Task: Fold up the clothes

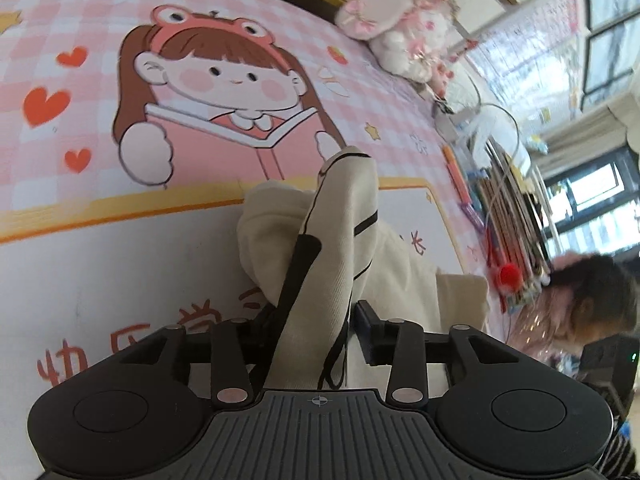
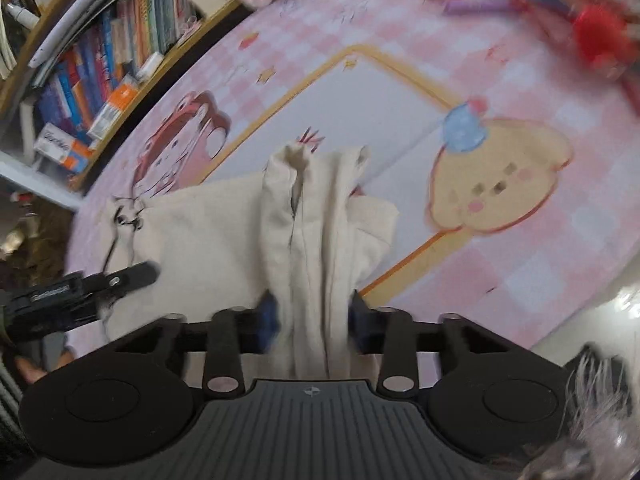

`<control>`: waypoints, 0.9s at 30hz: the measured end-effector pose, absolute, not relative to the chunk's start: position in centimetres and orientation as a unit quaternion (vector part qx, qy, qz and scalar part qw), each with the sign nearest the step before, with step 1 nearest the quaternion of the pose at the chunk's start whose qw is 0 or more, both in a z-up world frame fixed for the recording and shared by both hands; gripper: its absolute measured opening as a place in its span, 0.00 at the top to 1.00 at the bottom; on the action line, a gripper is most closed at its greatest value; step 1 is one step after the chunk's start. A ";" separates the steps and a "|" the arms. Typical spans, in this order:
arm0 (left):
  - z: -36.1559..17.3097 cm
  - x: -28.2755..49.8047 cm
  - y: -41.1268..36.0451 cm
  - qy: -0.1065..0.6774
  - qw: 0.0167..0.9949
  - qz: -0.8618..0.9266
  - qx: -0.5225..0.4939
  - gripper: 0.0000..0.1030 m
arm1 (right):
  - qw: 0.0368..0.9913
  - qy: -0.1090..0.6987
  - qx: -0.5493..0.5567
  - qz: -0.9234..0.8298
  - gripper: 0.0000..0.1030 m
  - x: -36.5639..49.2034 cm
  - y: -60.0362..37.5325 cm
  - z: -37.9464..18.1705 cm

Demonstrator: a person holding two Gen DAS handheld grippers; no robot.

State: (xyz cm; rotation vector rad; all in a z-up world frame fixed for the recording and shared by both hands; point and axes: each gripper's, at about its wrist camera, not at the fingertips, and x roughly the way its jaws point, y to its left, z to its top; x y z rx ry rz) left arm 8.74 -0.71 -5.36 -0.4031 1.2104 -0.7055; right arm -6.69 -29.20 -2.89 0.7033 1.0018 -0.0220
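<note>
Now, left wrist view: left gripper (image 1: 316, 330) pinching bunched fold of cream garment (image 1: 344, 216) with black trim lines, cloth rising between fingers (image 1: 370, 334); rest of garment lies on pink checked cartoon desk mat (image 1: 100, 60). Plush toy (image 1: 396, 36) at far edge, pens and books (image 1: 508, 216) along right side.

Right wrist view, blurred: right gripper (image 2: 314, 322) clamped on another gathered ridge of cream garment (image 2: 224, 220), which spreads leftward over mat (image 2: 520, 260). Left gripper (image 2: 136, 274) touches cloth's left part. Bookshelf (image 2: 100, 60) behind mat.
</note>
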 end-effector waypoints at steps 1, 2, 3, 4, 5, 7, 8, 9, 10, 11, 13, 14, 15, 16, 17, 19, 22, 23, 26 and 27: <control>-5.3 8.6 -0.6 0.553 0.747 -0.318 -0.190 0.77 | 0.820 0.472 0.324 0.000 0.76 -6.5 -29.2 -2.8; -5.0 8.2 -0.5 0.549 0.750 -0.313 -0.194 0.81 | 0.823 0.471 0.318 0.010 0.78 -6.3 -29.3 -2.6; -4.8 7.9 -0.4 0.544 0.754 -0.309 -0.198 0.82 | 0.826 0.468 0.313 0.019 0.78 -6.1 -29.5 -2.3; -4.5 7.5 -0.3 0.540 0.758 -0.303 -0.204 0.83 | 0.832 0.462 0.307 0.030 0.79 -5.8 -29.7 -1.7; -4.3 7.2 -0.1 0.534 0.762 -0.297 -0.214 0.84 | 0.838 0.453 0.300 0.041 0.79 -5.6 -30.0 -1.1; -3.8 6.5 0.2 0.522 0.770 -0.283 -0.234 0.84 | 0.850 0.438 0.287 0.062 0.79 -4.9 -30.4 0.0; -3.5 6.3 0.3 0.514 0.774 -0.276 -0.244 0.84 | 0.854 0.433 0.280 0.072 0.79 -4.4 -30.5 0.6; -3.2 6.1 0.4 0.507 0.779 -0.269 -0.253 0.84 | 0.857 0.429 0.274 0.082 0.79 -3.8 -30.7 1.1; -2.8 6.0 0.5 0.500 0.783 -0.262 -0.260 0.84 | 0.859 0.426 0.267 0.093 0.79 -3.2 -30.8 1.5; -2.5 6.0 0.6 0.495 0.787 -0.255 -0.266 0.84 | 0.860 0.425 0.262 0.104 0.79 -2.6 -31.0 1.8; -1.9 6.0 0.7 0.485 0.795 -0.240 -0.274 0.84 | 0.862 0.422 0.250 0.126 0.79 -1.4 -31.2 2.4; -1.6 6.1 0.8 0.480 0.799 -0.234 -0.278 0.84 | 0.862 0.421 0.247 0.136 0.79 -0.7 -31.4 2.5; -1.3 6.2 0.8 0.475 0.802 -0.228 -0.281 0.84 | 0.861 0.421 0.245 0.145 0.79 0.1 -31.5 2.7; -1.1 6.4 0.9 0.470 0.805 -0.223 -0.285 0.84 | 0.860 0.420 0.243 0.154 0.79 0.8 -31.7 2.8; -0.9 6.6 0.9 0.466 0.807 -0.218 -0.289 0.84 | 0.860 0.419 0.243 0.162 0.79 1.5 -31.9 2.9; -0.5 7.1 0.9 0.458 0.812 -0.208 -0.296 0.84 | 0.858 0.418 0.242 0.177 0.79 3.0 -32.3 3.1; 0.2 8.5 0.8 0.450 0.817 -0.194 -0.304 0.84 | 0.856 0.417 0.239 0.193 0.79 5.6 -32.6 3.6; 0.5 8.9 0.7 0.447 0.820 -0.191 -0.303 0.84 | 0.856 0.416 0.235 0.198 0.79 6.4 -32.5 3.9; 1.7 10.6 0.5 0.434 0.830 -0.188 -0.296 0.84 | 0.857 0.411 0.231 0.209 0.79 9.1 -32.7 5.0; 2.0 11.2 0.5 0.430 0.832 -0.188 -0.296 0.84 | 0.857 0.410 0.230 0.211 0.79 9.8 -32.8 5.3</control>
